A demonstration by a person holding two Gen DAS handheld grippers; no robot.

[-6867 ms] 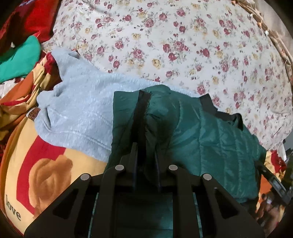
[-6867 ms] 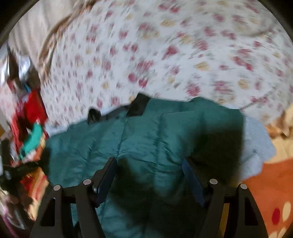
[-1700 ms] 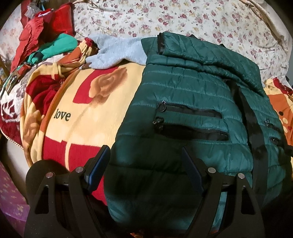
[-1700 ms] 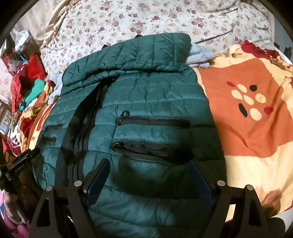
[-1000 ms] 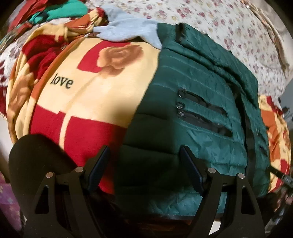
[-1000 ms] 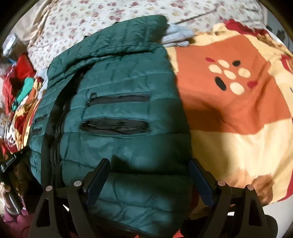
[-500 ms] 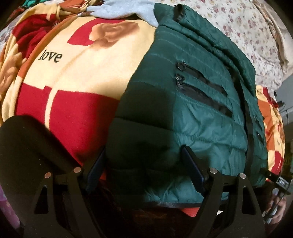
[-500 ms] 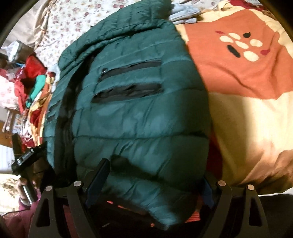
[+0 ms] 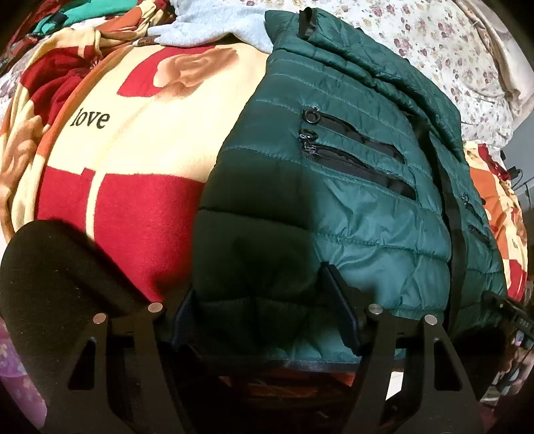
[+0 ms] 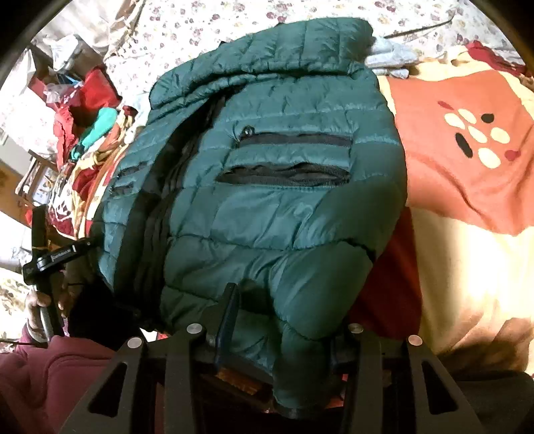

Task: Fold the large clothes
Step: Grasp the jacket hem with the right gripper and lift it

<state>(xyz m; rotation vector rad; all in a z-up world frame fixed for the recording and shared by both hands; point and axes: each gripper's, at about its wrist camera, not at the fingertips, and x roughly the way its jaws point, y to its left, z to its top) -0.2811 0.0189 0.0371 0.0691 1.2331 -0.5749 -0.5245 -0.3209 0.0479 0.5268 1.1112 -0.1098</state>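
A dark green quilted puffer jacket (image 9: 350, 187) lies front up on the bed, with black zip pockets and a black centre zip; it also fills the right wrist view (image 10: 267, 187). My left gripper (image 9: 263, 320) straddles the jacket's bottom left hem with its fingers (image 9: 340, 317) partly closed around the fabric. My right gripper (image 10: 283, 337) straddles the bottom right hem, its left finger (image 10: 228, 317) pressing into the fabric; the right finger is hidden behind the hem. The left gripper (image 10: 55, 257) and the hand holding it show in the right wrist view.
A fleece blanket (image 9: 133, 140) with red patches and the word "love" lies under the jacket; its orange part (image 10: 467, 160) is on the right. A light grey sweatshirt (image 9: 217, 23) lies behind the jacket. A floral sheet (image 9: 434, 40) covers the far bed. Heaped clothes (image 10: 86, 110) lie left.
Both grippers have moved down to the jacket's bottom hem and their fingers have narrowed around the fabric. The jacket's hem bunches between the fingers.
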